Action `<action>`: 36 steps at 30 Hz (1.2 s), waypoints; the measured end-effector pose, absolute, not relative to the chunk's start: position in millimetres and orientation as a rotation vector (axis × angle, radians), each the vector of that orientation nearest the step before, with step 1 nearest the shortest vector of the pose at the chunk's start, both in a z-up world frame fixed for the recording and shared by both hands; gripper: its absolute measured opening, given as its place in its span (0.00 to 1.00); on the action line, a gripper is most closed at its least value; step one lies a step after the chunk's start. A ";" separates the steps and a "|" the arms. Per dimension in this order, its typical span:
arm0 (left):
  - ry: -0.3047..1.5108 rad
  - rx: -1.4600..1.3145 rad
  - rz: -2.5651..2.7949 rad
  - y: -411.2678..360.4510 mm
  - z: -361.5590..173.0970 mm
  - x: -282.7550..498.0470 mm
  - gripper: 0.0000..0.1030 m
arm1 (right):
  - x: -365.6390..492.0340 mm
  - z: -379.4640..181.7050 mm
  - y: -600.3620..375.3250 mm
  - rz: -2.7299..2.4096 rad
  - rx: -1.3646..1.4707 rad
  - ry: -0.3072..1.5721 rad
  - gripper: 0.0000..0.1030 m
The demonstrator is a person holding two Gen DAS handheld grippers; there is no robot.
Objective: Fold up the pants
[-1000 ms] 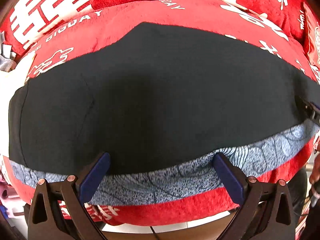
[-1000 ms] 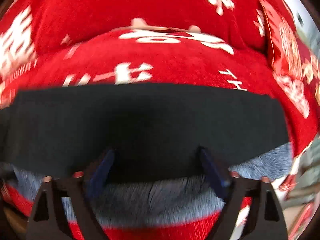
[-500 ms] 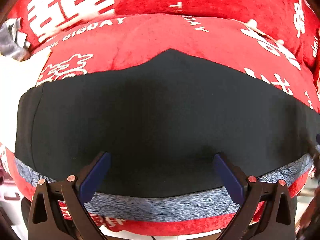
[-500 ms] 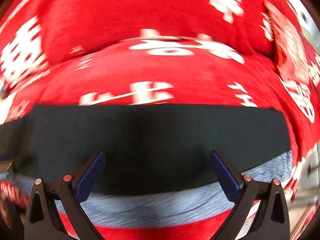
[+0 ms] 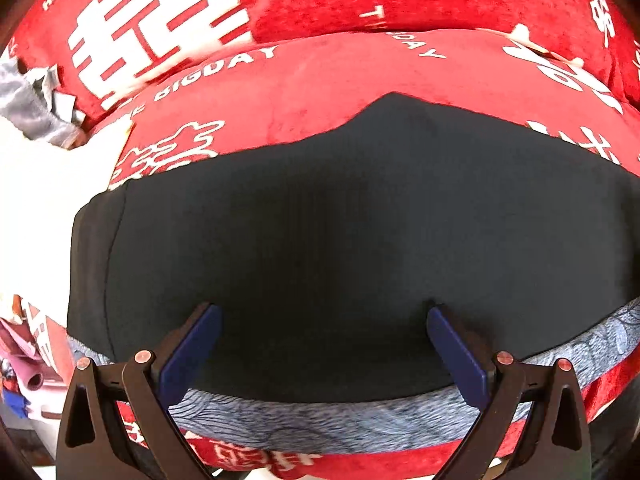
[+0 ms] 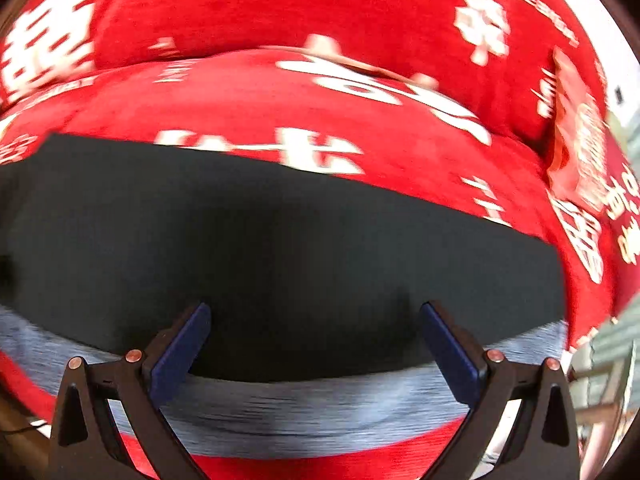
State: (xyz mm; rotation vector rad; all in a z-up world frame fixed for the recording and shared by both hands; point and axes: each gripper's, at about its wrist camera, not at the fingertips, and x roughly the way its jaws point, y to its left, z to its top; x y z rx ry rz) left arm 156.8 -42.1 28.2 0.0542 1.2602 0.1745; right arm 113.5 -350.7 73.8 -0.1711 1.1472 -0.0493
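Pants [image 5: 340, 220], black, lie flat across the middle of both frames on a red cushion [image 5: 320, 92] and, we judge, already folded lengthwise, cross-folds remaining, while left gripper [image 5: 320, 340] and right gripper [image 6: 314, 340] hover spread apart, holding nothing.

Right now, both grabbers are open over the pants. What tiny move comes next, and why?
Probably lower both and pinch the near edge. The left gripper and right gripper hold nothing, and the pants lie flat, their near edge on the grey cloth.
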 end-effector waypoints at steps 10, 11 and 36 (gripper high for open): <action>1.243 0.079 0.218 -18.6 38.9 140.7 1.00 | 123.1 80.1 -389.5 -0.188 -0.052 1.274 1.00; 1.226 0.083 0.220 -15.1 43.0 140.0 1.00 | 122.9 84.9 -381.7 -0.179 -0.059 1.265 1.00; 1.256 -0.060 0.437 119.6 23.8 186.1 1.00 | 200.7 66.8 -198.9 0.011 -0.162 1.208 1.00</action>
